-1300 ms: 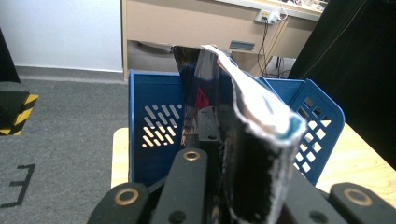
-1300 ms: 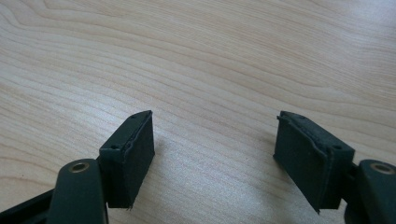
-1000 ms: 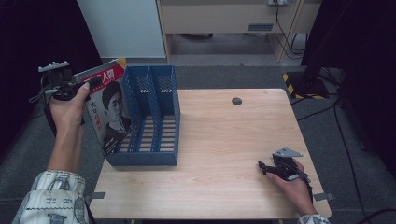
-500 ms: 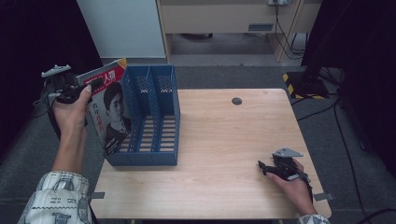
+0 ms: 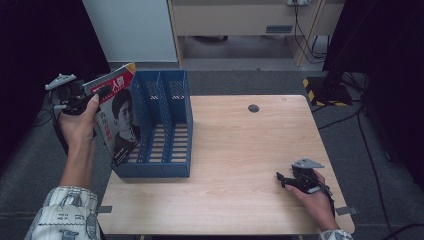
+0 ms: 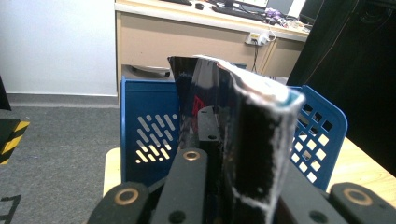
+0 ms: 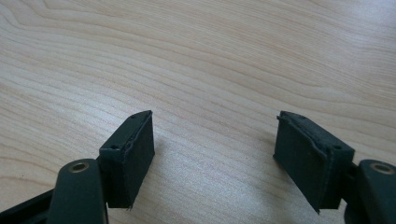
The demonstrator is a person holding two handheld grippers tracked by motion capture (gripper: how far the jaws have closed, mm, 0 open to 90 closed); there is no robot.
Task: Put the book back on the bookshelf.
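Observation:
A magazine (image 5: 119, 117) with a portrait and a red title band on its cover is held tilted at the left wall of a blue file rack (image 5: 165, 127) on the wooden table (image 5: 240, 150). My left gripper (image 5: 102, 91) is shut on the magazine's top corner, left of the rack. Seen from the left gripper view, the magazine (image 6: 243, 135) stands edge-on between the jaws, with the blue file rack (image 6: 149, 135) behind it. My right gripper (image 5: 281, 179) rests on the table near the front right, open. Its pads (image 7: 133, 154) stand wide apart over bare wood.
A small dark round disc (image 5: 253, 108) is set into the table near its far edge. A beige cabinet (image 5: 245, 20) and cables lie on the floor beyond. A black stand with a yellow-striped base (image 5: 325, 90) sits off the table's right far corner.
The left hand has shifted the magazine slightly to the right, toward the rack. The right gripper has stayed where it was.

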